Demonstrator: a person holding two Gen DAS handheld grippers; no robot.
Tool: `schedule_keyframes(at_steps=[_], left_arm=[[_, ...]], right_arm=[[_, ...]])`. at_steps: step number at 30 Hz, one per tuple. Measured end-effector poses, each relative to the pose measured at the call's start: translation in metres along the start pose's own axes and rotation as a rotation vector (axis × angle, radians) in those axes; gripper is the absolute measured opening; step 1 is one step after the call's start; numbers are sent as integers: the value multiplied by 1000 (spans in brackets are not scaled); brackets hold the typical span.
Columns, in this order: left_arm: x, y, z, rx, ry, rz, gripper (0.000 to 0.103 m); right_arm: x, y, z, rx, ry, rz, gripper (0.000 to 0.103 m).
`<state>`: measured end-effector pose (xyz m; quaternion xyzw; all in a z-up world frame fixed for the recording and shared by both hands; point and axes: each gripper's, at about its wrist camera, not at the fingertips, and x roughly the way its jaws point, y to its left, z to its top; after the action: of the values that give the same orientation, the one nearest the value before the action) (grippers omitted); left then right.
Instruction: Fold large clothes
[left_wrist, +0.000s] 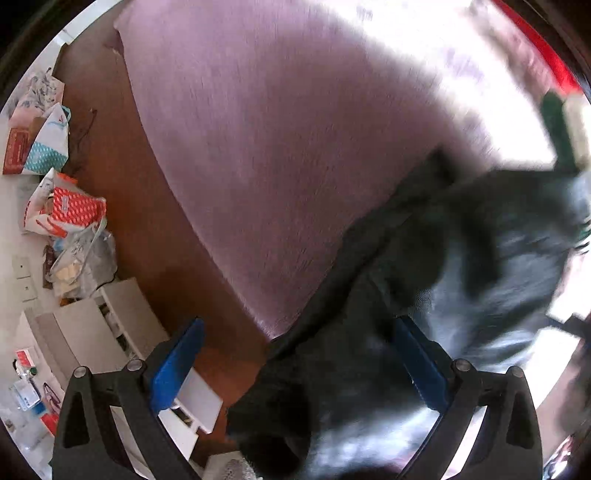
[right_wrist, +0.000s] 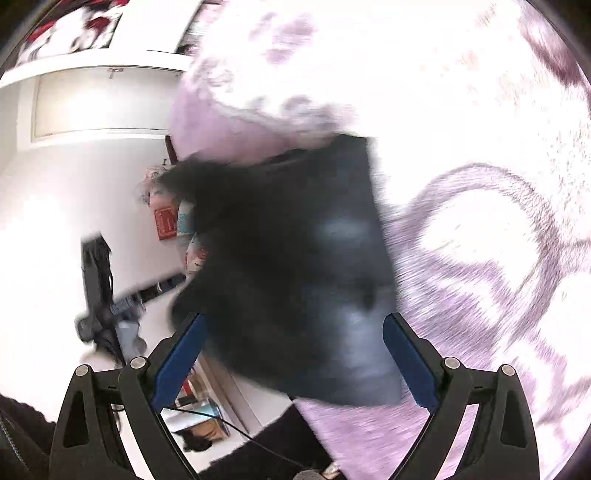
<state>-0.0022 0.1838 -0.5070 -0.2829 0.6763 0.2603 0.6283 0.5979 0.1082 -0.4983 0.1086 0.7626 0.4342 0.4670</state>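
A dark, black-grey garment lies on a lilac bedspread and hangs over the bed's edge; the picture is smeared by motion. My left gripper points straight down over it, jaws wide apart, blue pads pressing on nothing. In the right wrist view the same garment looks like a folded dark slab on the patterned bedspread. My right gripper hovers just before its near edge with the jaws wide open, and the cloth shows between and beyond the pads without being pinched.
A brown wooden floor runs beside the bed. Bags and boxes line the wall, with a white drawer unit nearby. A black stand and a white wall panel are left of the bed.
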Motion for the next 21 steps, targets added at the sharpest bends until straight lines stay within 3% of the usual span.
schedule_keyframes(at_steps=[3,5,8,10,13,15,18,21], left_arm=[[24,8,-1,-24,16,-4,103],[27,13,3,-43,13,-17,103],[22,15,7,-43,1,12,103],[13,15,8,-39,-22,36,103],[-9,15,9,-64,-60,24,103],[-29,15,10,-78,-99,24,103],[-64,11,15,-82,-180,41,103],[-90,-1,21,-57,-245,61,103]], right_arm=[[54,-6,23,-40,171,102,98],[86,-11,34,-37,249,244,98],[106,10,50,-119,253,258,100],[105,24,57,-145,209,225,96],[83,34,59,-98,111,227,73],[65,40,55,-68,64,242,63],[35,43,48,14,-23,303,58],[-9,28,42,144,-182,395,56]])
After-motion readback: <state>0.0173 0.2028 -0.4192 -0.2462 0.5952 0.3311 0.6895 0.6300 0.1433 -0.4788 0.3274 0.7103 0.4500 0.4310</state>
